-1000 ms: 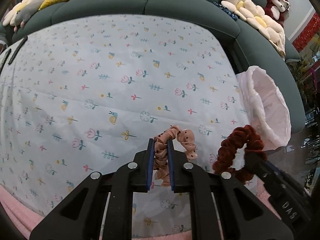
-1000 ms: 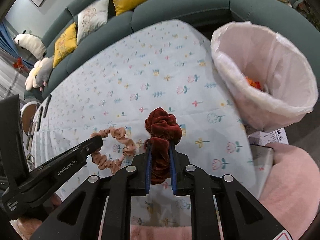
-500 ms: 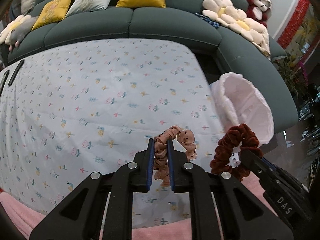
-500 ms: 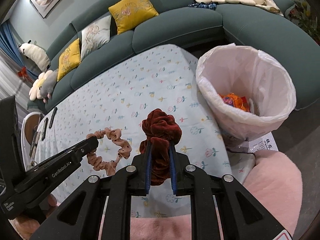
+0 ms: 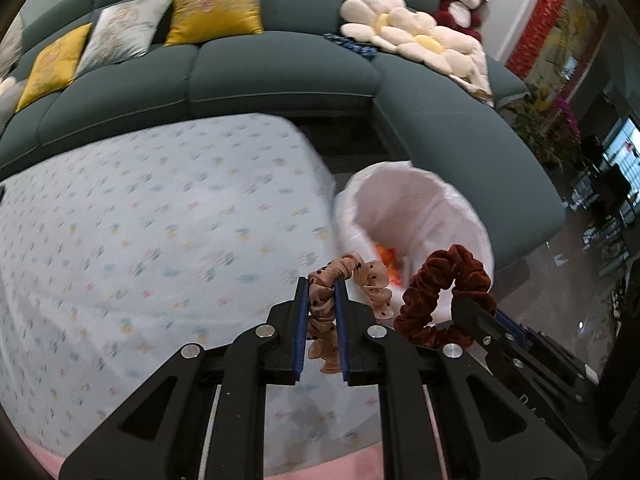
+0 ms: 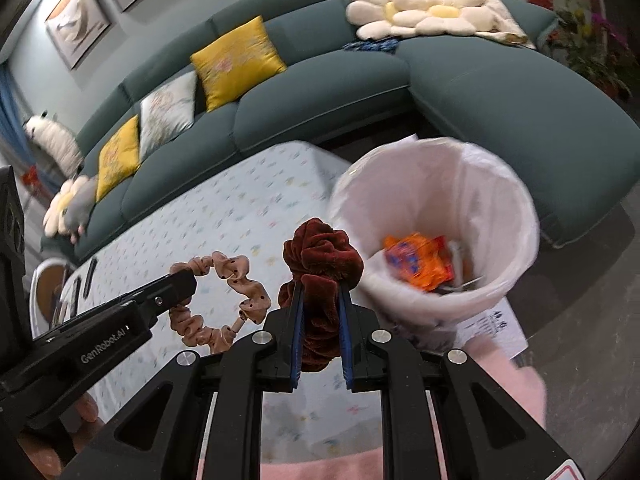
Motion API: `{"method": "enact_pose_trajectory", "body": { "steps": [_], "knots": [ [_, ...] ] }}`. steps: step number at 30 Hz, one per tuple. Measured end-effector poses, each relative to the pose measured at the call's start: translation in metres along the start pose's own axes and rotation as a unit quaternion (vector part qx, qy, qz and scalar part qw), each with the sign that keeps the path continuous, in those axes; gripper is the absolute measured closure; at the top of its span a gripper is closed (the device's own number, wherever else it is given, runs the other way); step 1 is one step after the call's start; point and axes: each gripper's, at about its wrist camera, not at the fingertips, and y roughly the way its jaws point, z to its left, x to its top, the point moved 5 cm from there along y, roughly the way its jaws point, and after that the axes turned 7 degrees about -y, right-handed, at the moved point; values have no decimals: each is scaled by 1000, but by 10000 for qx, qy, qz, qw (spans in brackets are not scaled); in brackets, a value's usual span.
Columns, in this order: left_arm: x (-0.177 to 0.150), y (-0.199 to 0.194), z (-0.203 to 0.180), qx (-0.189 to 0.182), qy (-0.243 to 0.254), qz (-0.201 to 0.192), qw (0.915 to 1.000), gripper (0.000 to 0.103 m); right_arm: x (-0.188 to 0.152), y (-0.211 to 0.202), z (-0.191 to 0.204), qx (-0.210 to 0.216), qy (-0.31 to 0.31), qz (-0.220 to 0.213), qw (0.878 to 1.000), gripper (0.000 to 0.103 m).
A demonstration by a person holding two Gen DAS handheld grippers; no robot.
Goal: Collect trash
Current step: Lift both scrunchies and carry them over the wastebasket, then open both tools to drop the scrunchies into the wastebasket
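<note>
My left gripper [image 5: 321, 286] is shut on a peach dotted scrunchie [image 5: 362, 276], held in the air above the table's right edge; it also shows in the right wrist view [image 6: 224, 296]. My right gripper [image 6: 320, 290] is shut on a dark red velvet scrunchie [image 6: 322, 254], seen too in the left wrist view [image 5: 444, 292]. A white-lined trash bin [image 6: 500, 200] stands just right of the table, ahead and right of both grippers, with orange wrappers [image 6: 420, 264] inside. The bin shows in the left wrist view [image 5: 404, 208].
A table with a floral cloth [image 5: 140, 240] lies left and ahead. A dark green corner sofa [image 5: 280, 72] with yellow cushions [image 5: 216, 6] wraps behind it and the bin. A pink rug [image 6: 504, 376] and a paper sheet [image 6: 492, 326] lie below the bin.
Both grippers have lifted their scrunchies off the table and swung right toward the bin, which now sits closer and more central in both views.
</note>
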Motion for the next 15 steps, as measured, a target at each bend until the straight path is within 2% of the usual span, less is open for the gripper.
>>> {"method": "enact_pose_trajectory", "body": {
  "steps": [7, 11, 15],
  "knots": [
    [23, 26, -56, -257, 309, 128, 9991, 90, 23, -5, -60, -266, 426, -151, 9986, 89],
    [33, 44, -82, -339, 417, 186, 9984, 86, 31, -3, -82, -351, 568, -173, 9976, 89],
    [40, 55, -95, -270, 462, 203, 9984, 71, 41, 2, -96, -395, 619, -173, 9972, 89]
  ]
}}
